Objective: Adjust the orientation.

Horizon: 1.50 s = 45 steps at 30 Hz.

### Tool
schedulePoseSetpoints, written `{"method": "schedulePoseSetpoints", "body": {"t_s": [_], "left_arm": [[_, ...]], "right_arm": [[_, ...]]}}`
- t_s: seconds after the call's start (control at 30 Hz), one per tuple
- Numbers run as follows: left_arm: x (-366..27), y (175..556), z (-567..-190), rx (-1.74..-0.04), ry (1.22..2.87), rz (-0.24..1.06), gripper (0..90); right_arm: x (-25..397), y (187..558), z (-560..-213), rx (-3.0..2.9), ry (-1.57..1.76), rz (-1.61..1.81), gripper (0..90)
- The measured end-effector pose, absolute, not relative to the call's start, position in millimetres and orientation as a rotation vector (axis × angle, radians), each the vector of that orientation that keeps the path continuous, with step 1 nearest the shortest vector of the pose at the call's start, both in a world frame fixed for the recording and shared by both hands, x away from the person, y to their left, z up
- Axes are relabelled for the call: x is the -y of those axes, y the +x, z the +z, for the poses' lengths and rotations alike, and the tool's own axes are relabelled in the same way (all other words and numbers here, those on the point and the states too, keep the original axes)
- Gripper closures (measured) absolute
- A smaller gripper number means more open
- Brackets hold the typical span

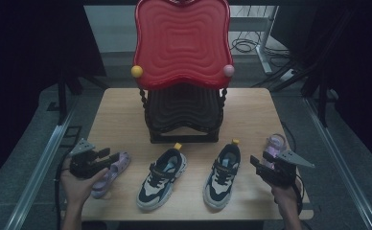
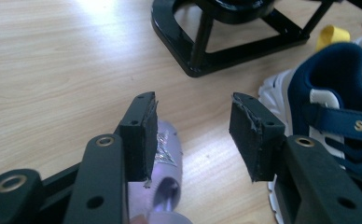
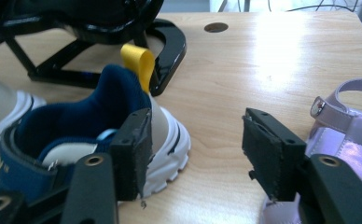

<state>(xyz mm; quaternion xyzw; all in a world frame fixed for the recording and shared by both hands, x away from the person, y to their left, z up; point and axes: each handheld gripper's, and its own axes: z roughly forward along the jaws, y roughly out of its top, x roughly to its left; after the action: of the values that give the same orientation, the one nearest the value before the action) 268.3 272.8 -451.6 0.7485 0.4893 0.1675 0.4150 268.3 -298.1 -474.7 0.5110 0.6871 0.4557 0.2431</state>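
While both jaws gape, the left gripper [image 1: 111, 156] hovers over a purple sandal [image 1: 108, 173]. The right gripper [image 1: 254, 161] holds nothing beside another sandal [image 1: 275, 143].

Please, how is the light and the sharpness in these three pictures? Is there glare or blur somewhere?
High view: dim, dark surroundings; the table is evenly lit and the red stand reflects softly. Left gripper view: white glare on the wood at top; the purple sandal between the jaws is blurred. Right gripper view: bright glare on the wood; the sneaker is slightly soft.

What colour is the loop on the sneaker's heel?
Yellow; the loop on the sneaker shows best in the right gripper view.
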Motion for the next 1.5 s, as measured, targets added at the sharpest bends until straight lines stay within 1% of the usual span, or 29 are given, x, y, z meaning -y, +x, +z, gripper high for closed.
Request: {"method": "schedulePoseSetpoints", "body": {"t_s": [0.07, 0.17, 0.37, 0.4, 0.47, 0.63, 0.67, 0.7, 0.9, 1.03, 1.17, 1.5], "left_arm": [[-272, 266, -451, -1.226, 1.880, 0.425, 50.9], [-272, 262, -453, -1.220, 1.869, 0.424, 50.1], [-263, 257, -456, -1.202, 1.875, 0.416, 45.3], [-262, 257, -456, -1.202, 1.875, 0.411, 43.7], [-261, 256, -458, -1.203, 1.878, 0.407, 43.3], [-258, 256, -457, -1.194, 1.886, 0.395, 42.3], [-258, 256, -457, -1.194, 1.886, 0.396, 42.0], [-258, 256, -457, -1.194, 1.886, 0.396, 42.0], [-258, 252, -455, -1.193, 1.889, 0.418, 42.1], [-257, 251, -455, -1.195, 1.893, 0.424, 42.1], [-256, 251, -455, -1.202, 1.910, 0.448, 42.5], [-262, 250, -455, -1.216, 1.894, 0.451, 42.7]], "right_arm": [[300, 266, -474, -1.904, 1.382, 1.235, 46.9], [304, 265, -471, -1.936, 1.371, 1.222, 54.1], [317, 263, -467, -1.949, 1.363, 1.208, 59.6], [324, 262, -466, -1.951, 1.363, 1.210, 63.3], [327, 261, -465, -1.947, 1.364, 1.210, 64.7], [343, 258, -464, -1.960, 1.352, 1.196, 74.7], [349, 257, -465, -1.954, 1.364, 1.188, 78.6], [349, 257, -465, -1.954, 1.364, 1.188, 78.6], [362, 254, -467, -1.955, 1.377, 1.151, 87.2], [369, 254, -468, -1.961, 1.383, 1.137, 89.2], [376, 255, -474, -1.957, 1.408, 1.084, 89.2], [390, 260, -491, -1.939, 1.485, 1.004, 89.3]]}}
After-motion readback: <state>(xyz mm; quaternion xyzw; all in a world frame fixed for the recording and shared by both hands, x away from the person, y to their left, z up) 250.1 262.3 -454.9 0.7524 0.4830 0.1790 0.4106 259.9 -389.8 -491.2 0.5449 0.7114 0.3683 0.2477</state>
